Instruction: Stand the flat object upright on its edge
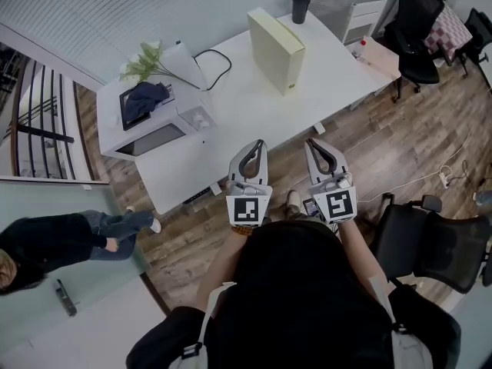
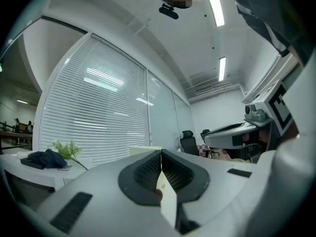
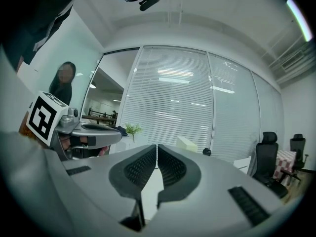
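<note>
A flat cream box stands upright on its long edge at the far side of the white table. Both grippers are held close to my body, over the floor in front of the table and well short of the box. My left gripper is shut with nothing between its jaws. My right gripper is shut and empty too. In the left gripper view the box peeks over the closed left gripper. The right gripper view shows the box far beyond the closed right gripper.
A white microwave with a dark cloth on top and a plant sit at the table's left end. A black cup and a cable lie at the back. Office chairs and a bystander surround the table.
</note>
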`<state>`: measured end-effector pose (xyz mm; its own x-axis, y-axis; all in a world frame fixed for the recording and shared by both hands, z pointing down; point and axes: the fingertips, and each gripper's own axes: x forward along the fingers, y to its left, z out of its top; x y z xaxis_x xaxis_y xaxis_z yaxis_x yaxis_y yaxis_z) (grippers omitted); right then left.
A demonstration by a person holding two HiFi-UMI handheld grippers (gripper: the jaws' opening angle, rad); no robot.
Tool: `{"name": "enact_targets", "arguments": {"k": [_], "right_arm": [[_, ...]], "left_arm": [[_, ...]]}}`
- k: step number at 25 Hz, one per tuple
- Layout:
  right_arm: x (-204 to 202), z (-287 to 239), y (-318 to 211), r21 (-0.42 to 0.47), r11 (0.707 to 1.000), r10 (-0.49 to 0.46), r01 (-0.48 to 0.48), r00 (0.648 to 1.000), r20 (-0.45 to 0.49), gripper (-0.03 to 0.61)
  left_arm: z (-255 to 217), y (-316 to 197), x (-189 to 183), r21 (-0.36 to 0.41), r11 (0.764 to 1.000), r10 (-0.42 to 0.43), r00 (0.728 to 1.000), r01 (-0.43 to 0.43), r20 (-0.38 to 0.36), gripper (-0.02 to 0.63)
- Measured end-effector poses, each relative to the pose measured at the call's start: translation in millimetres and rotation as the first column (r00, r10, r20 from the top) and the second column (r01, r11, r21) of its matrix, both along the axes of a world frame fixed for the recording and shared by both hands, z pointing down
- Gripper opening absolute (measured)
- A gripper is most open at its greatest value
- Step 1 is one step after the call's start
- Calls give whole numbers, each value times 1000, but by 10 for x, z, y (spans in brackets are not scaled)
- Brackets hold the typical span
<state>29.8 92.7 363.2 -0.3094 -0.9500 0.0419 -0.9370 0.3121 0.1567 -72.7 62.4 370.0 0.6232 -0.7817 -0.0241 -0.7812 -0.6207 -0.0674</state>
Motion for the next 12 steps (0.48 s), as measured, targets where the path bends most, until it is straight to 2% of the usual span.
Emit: {"name": "enact_targets", "arguments": {"k": [5,8,12], "right_arm": [[32,60,-49,-10,1000,2,-2,1000,-15,9],[36,60,-66,-18,1000,3,-3,1000,-11,9],[23,57,-85,-20,1000,-2,1,1000,-19,8]], "left_arm": [[33,-64,22,24,1000,11,999,-12,40,8],[61,-87,29,-9,1000,5,1000,-5,21,8],[66,-112,41,-7,1000,7,1000,-7,23,8]]}}
